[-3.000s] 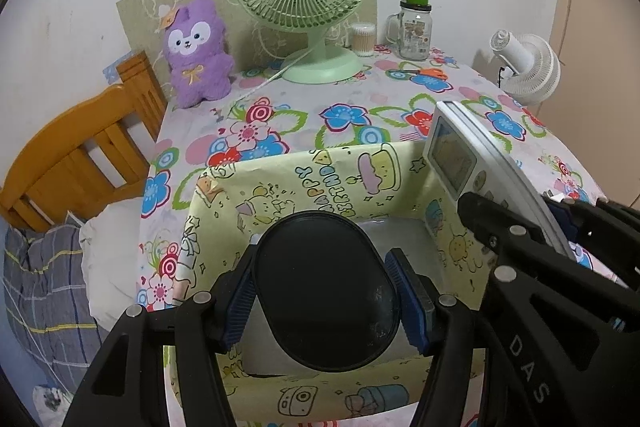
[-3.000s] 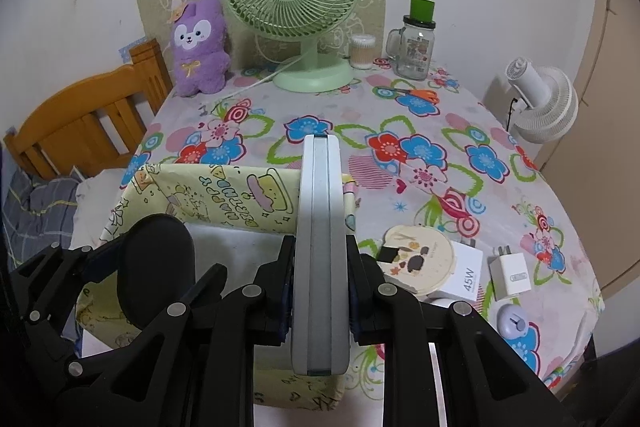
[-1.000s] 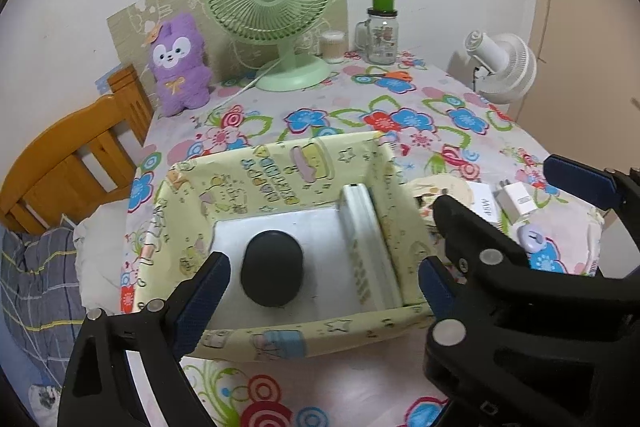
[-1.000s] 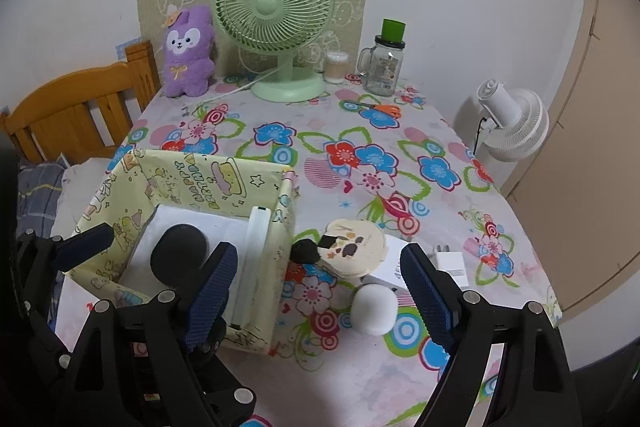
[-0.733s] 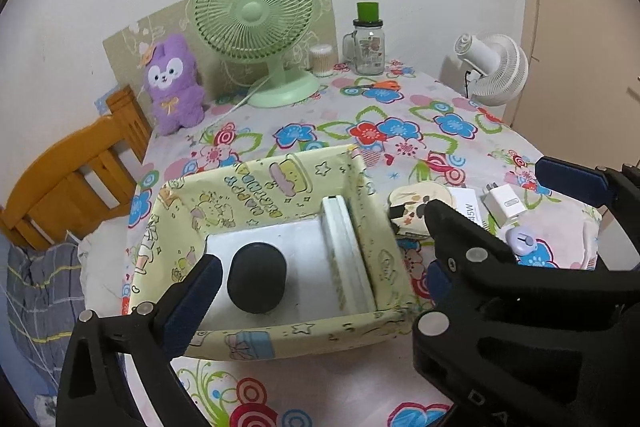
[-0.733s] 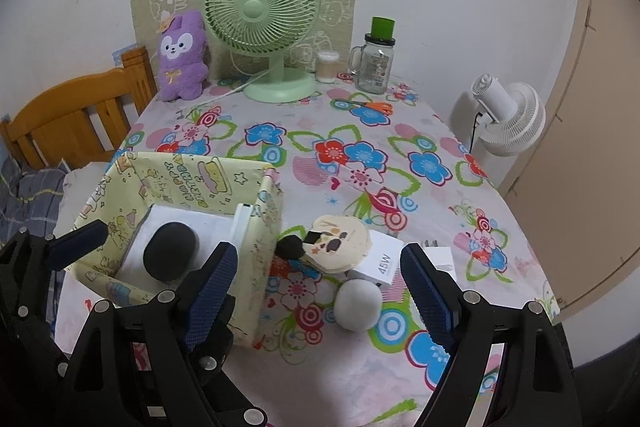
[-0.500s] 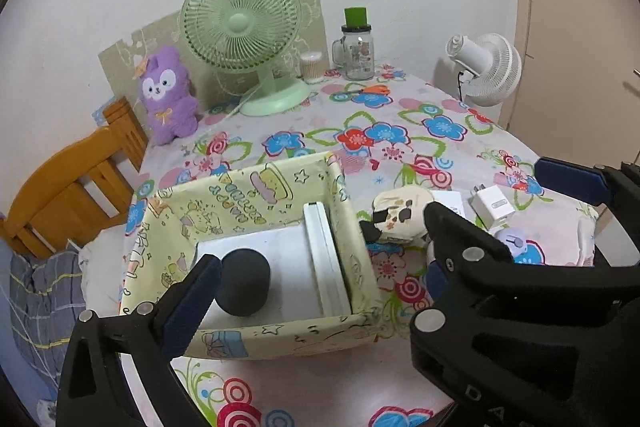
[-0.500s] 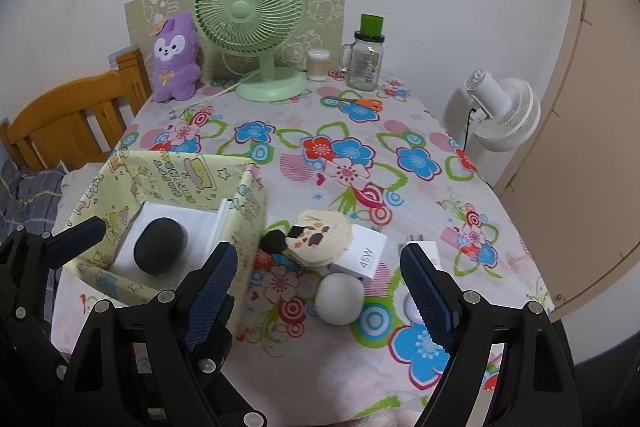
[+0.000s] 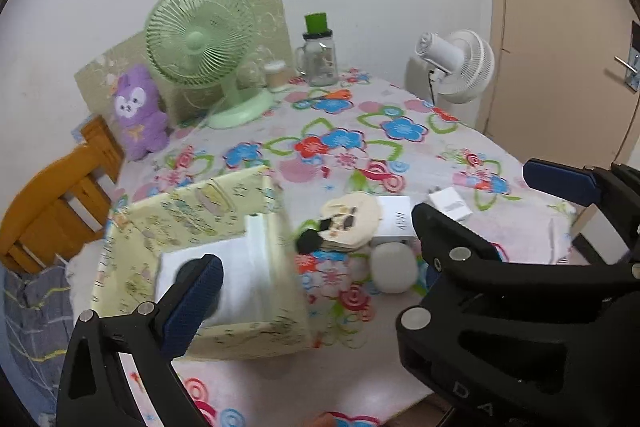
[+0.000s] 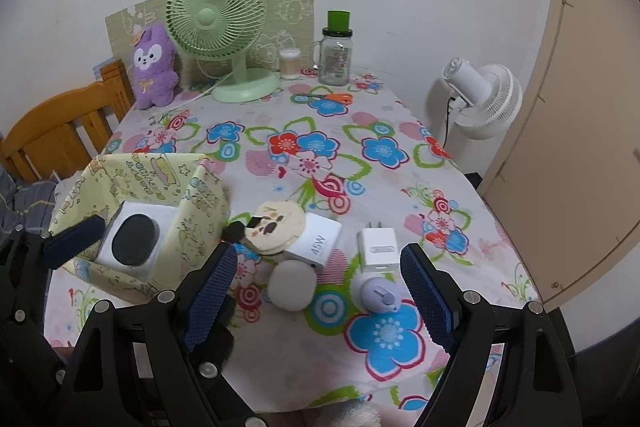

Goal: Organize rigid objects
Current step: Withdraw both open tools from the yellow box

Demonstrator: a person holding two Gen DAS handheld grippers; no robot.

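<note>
The yellow fabric box (image 10: 132, 211) sits at the near left of the floral table (image 10: 360, 187) and holds a black oval object (image 10: 134, 241) lying on a white slab; a pale flat piece, blurred in the left view, seems to stand against its right wall. Right of the box lie a round cartoon case (image 10: 278, 223), a 45W charger (image 10: 316, 241), a white plug (image 10: 378, 251), a white puck (image 10: 291, 287) and a lilac puck (image 10: 378, 294). The left gripper (image 9: 312, 283) and the right gripper (image 10: 320, 291) hover with jaws spread wide, gripping nothing

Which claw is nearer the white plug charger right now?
Right. The right claw hangs open just short of the white plug charger; the left claw, also open, sits over the yellow box.
</note>
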